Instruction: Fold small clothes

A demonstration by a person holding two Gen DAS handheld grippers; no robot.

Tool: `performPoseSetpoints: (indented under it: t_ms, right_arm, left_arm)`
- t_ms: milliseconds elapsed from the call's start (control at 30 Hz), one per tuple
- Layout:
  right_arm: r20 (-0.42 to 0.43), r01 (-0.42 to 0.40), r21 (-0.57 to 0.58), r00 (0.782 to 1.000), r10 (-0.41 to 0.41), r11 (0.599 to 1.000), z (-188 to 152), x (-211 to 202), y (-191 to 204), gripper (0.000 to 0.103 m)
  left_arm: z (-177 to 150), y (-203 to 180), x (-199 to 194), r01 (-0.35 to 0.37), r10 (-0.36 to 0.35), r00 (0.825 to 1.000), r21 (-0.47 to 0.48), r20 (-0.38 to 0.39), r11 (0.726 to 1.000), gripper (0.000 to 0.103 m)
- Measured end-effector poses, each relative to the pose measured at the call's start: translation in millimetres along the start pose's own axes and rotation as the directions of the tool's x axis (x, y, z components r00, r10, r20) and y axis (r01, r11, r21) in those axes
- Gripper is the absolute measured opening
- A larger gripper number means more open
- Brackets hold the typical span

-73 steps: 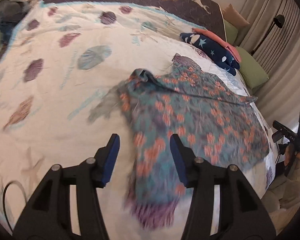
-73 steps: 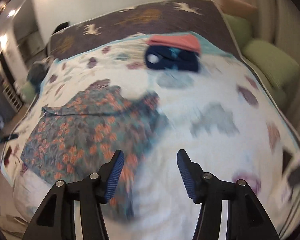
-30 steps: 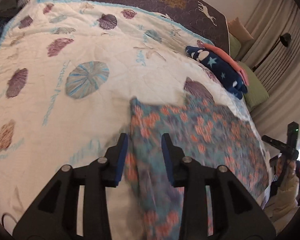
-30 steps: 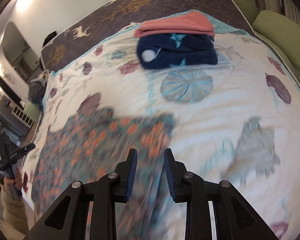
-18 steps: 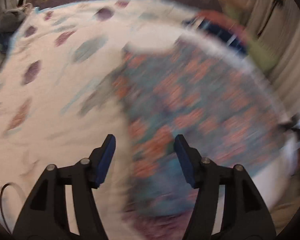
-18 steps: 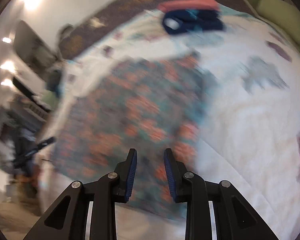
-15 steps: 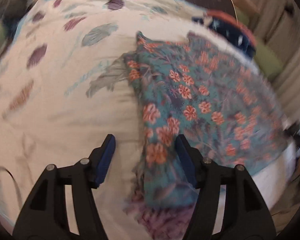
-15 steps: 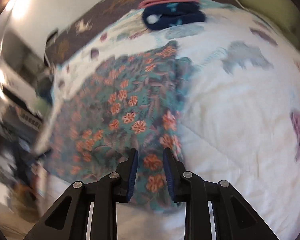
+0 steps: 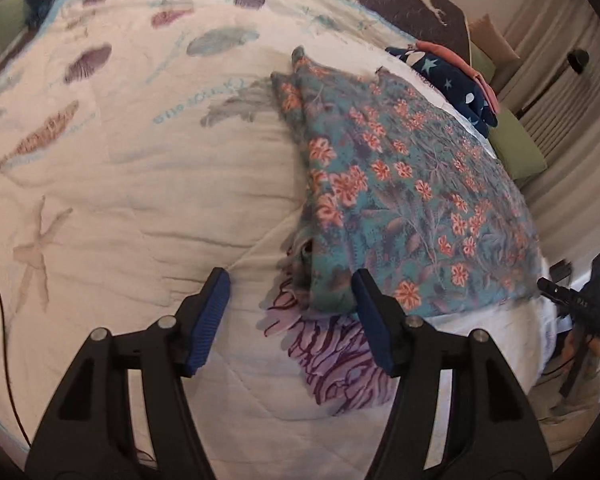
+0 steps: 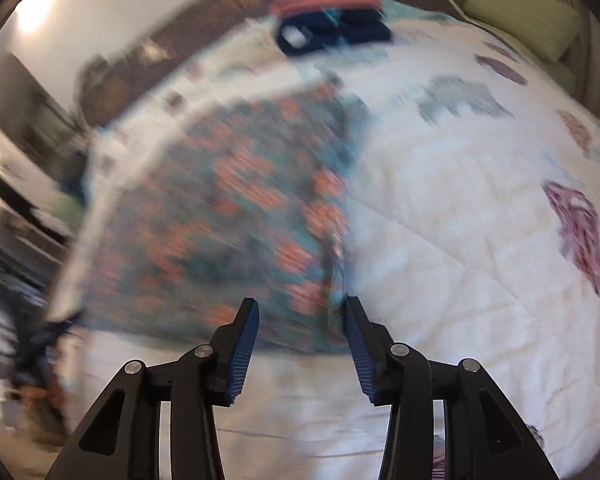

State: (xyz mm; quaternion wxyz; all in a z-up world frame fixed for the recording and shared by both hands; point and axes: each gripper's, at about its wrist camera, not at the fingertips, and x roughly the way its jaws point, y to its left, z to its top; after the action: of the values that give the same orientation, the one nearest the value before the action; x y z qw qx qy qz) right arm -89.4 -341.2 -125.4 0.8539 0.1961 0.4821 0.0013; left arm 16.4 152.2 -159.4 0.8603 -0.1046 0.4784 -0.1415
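A teal garment with orange flowers (image 9: 404, 200) lies folded flat on the white quilt (image 9: 140, 184), its folded edge toward my left side. My left gripper (image 9: 290, 304) is open and empty, just above the quilt at the garment's near corner. In the blurred right wrist view the same garment (image 10: 228, 208) lies ahead, and my right gripper (image 10: 300, 328) is open and empty over its near edge.
A folded stack of a navy star garment (image 9: 452, 80) and a pink one (image 9: 460, 60) sits at the far side of the bed, also seen in the right wrist view (image 10: 332, 28). Green pillows (image 10: 524, 16) lie beyond. A black cable (image 9: 0, 320) runs at the left.
Both grippers let go of the garment's far edge after folding it over and pulled back toward its near edge. The right gripper opened within the last half second and is still moving.
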Motion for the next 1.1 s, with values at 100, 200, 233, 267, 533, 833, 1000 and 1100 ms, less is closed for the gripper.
performPoseSetpoints:
  t_ms: [100, 200, 233, 267, 533, 833, 1000, 1100]
  right_arm:
    - [0.021, 0.024, 0.010, 0.999, -0.024, 1.000, -6.6, -2.1, -2.8, 0.045]
    - [0.026, 0.011, 0.042, 1.000, -0.012, 0.999, -8.3, -10.2, -5.5, 0.045]
    - [0.032, 0.013, 0.046, 0.999, -0.014, 0.999, -8.6, -12.6, -5.9, 0.045]
    - [0.046, 0.017, 0.049, 0.999, -0.019, 0.999, -8.2, -16.5, -5.4, 0.045]
    - [0.107, 0.037, -0.056, 0.994, -0.031, 0.998, 1.8, -32.9, 30.9, 0.048]
    - [0.079, -0.030, -0.246, 0.996, 0.051, 0.969, 0.8, -11.0, 105.1, 0.052]
    - [0.104, -0.043, -0.447, 0.990, 0.099, 0.894, -14.5, 3.0, 173.1, 0.075]
    - [0.133, -0.010, -0.601, 0.985, 0.112, 0.799, -31.9, 13.3, 223.9, 0.077]
  left_arm:
    - [-0.8, -3.6, -1.0, -0.026, 0.026, 1.000, 0.012, -0.002, 1.000, 0.065]
    - [0.5, -4.5, -1.1, -0.032, 0.032, 0.999, 0.012, -0.003, 0.999, 0.065]
    - [0.3, -4.4, -1.5, -0.029, 0.029, 1.000, 0.009, -0.001, 1.000, 0.065]
    - [-0.3, -3.7, -2.1, -0.024, 0.024, 1.000, 0.004, 0.002, 1.000, 0.065]
    - [-4.4, 3.6, -7.2, 0.008, -0.007, 1.000, -0.022, 0.017, 1.000, 0.065]
    - [-4.3, 22.6, -24.9, 0.023, -0.017, 0.997, -0.088, 0.075, 0.996, 0.074]
    - [-2.8, 37.5, -41.3, 0.028, -0.009, 0.989, -0.124, 0.146, 0.992, 0.079]
    - [-4.4, 43.8, -46.3, 0.007, 0.014, 0.986, -0.129, 0.165, 0.992, 0.080]
